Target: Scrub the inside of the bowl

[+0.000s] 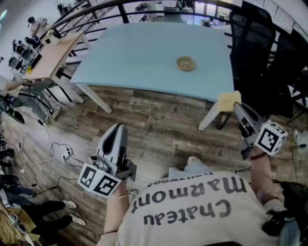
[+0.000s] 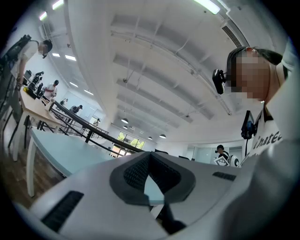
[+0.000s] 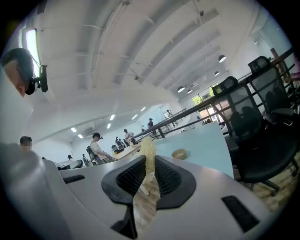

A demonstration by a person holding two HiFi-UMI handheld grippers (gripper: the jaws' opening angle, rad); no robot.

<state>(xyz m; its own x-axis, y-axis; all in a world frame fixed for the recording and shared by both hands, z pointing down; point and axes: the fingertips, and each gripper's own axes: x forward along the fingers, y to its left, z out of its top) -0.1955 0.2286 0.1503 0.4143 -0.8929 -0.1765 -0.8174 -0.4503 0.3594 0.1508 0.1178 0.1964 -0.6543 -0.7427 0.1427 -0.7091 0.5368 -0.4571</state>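
A small tan bowl (image 1: 186,63) stands on the light blue table (image 1: 144,57), far ahead of both grippers; the right gripper view also has the bowl (image 3: 179,153) on the table. My right gripper (image 1: 237,107) is held over the wood floor by the table's near right corner, shut on a yellow sponge (image 1: 229,100). In its own view the sponge (image 3: 148,152) stands edge-on between the jaws. My left gripper (image 1: 119,129) hangs low at the left over the floor, shut with nothing in it; its own view shows the jaws pressed together, tilted up toward the ceiling.
Black office chairs (image 1: 262,57) crowd the table's right side. A wooden desk (image 1: 53,53) with gear and a black railing (image 1: 96,14) lie to the left. Cables and a power strip (image 1: 66,154) trail on the floor. People stand in the background.
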